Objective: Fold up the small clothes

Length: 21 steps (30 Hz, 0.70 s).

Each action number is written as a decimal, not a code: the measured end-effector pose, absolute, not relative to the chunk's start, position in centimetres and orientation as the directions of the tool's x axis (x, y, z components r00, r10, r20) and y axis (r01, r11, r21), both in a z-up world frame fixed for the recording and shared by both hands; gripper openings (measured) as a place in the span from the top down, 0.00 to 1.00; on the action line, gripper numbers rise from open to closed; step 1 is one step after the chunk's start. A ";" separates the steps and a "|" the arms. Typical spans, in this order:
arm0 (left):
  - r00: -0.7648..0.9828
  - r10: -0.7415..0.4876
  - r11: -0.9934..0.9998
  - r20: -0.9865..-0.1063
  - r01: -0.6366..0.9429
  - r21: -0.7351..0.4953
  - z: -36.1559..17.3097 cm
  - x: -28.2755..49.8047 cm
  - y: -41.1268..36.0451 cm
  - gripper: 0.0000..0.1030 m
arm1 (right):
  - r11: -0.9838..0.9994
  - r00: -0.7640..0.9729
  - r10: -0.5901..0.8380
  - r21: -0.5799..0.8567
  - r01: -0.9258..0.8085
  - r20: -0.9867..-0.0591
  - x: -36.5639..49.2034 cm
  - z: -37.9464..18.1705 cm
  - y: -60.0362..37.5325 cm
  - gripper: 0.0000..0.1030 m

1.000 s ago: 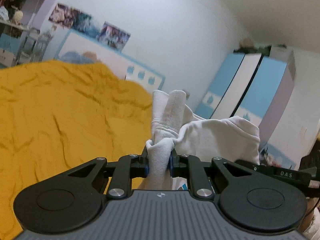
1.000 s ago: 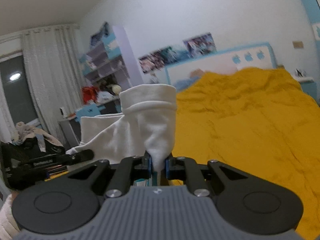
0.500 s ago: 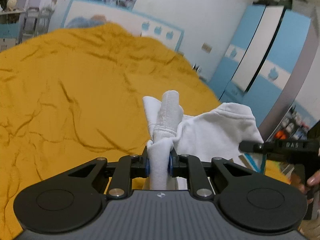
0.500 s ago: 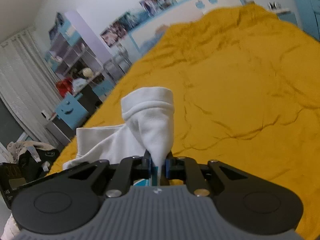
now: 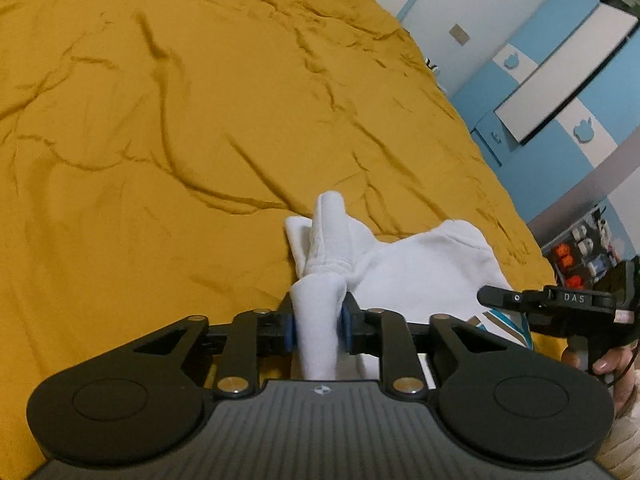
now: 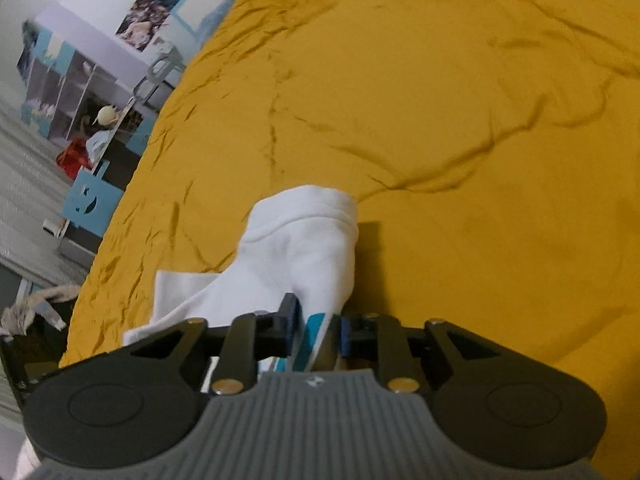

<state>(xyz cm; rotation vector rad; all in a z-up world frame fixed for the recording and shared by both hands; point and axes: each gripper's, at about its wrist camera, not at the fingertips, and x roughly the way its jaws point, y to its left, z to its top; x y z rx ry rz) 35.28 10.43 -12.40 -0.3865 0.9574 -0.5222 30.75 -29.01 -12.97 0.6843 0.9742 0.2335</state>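
A small white garment (image 5: 404, 268) with a teal and brown print hangs between both grippers above the yellow bedspread (image 5: 200, 128). My left gripper (image 5: 318, 326) is shut on a bunched corner of it. My right gripper (image 6: 314, 330) holds another corner of the white garment (image 6: 304, 248); its jaws stand a little apart with cloth between them. The right gripper (image 5: 552, 304) also shows at the right edge of the left wrist view, held by a hand.
The wrinkled yellow bedspread (image 6: 460, 120) fills most of both views. Blue and white wardrobes (image 5: 560, 80) stand right of the bed. A shelf unit (image 6: 80, 92) and blue desk (image 6: 88, 200) stand left of it.
Both grippers have tilted down toward the bed with the garment; the walls have dropped out of view. The right jaws look slightly wider apart than before.
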 end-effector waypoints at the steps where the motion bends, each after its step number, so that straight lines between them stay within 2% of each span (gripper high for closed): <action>1: 0.478 -0.581 0.808 -0.658 0.241 -0.538 -12.5 35.3 10.8 0.68 | 0.766 0.559 0.472 0.631 0.123 -0.682 31.1 -13.0 -29.3 0.80; 4: 0.519 -0.584 0.800 -0.623 0.238 -0.551 -11.7 35.0 11.4 0.62 | 0.768 0.579 0.456 0.627 0.127 -0.676 30.9 -12.9 -29.5 0.76; 7: 0.599 -0.497 0.854 -0.628 0.209 -0.476 -9.9 34.4 11.9 0.62 | 0.813 0.617 0.384 0.569 0.128 -0.687 30.3 -11.5 -29.3 0.67; 10: 0.630 -0.443 0.887 -0.638 0.202 -0.416 -7.9 33.4 12.3 0.62 | 0.842 0.648 0.317 0.520 0.143 -0.692 29.4 -9.4 -29.7 0.67; 16: 0.614 -0.484 0.874 -0.623 0.313 -0.371 -4.1 29.5 10.8 0.62 | 0.903 0.675 0.301 0.430 0.026 -0.673 24.4 -4.6 -28.0 0.67; 21: 0.556 -0.508 0.858 -0.658 0.398 -0.326 -4.3 26.4 7.5 0.62 | 0.940 0.675 0.289 0.335 -0.067 -0.678 19.2 -4.3 -24.3 0.68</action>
